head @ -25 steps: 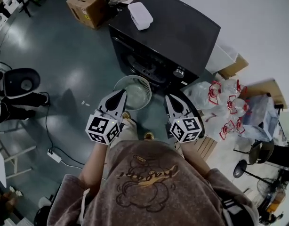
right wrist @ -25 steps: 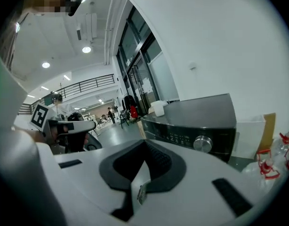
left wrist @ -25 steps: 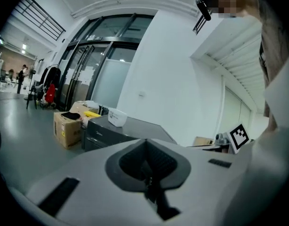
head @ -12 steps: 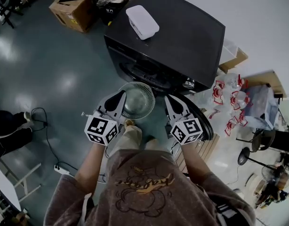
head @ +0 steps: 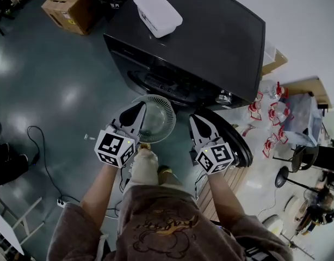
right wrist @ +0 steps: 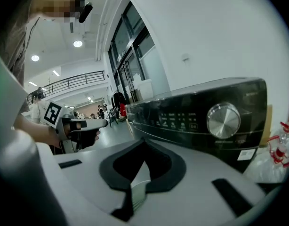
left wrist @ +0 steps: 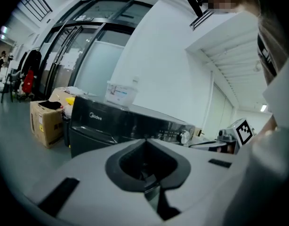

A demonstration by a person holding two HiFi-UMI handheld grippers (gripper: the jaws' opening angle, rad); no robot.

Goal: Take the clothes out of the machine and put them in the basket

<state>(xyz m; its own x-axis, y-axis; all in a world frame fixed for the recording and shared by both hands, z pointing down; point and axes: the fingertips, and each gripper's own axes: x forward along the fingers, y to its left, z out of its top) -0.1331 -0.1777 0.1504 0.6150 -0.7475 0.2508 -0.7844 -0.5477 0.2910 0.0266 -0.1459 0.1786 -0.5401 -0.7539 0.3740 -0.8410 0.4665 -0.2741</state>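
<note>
A big black washing machine (head: 210, 37) stands on the grey floor (head: 47, 91). A round white basket (head: 168, 105) sits on the floor just in front of it. The left hand-held gripper (head: 138, 109) is at the basket's left edge, and its jaws are pressed together with nothing between them. The right hand-held gripper (head: 195, 121) is just right of the basket, and its jaws are together too. Both point at the machine. A white box (head: 158, 12) lies on top of the machine. A cardboard box (head: 69, 10) sits far off to the left.
</note>
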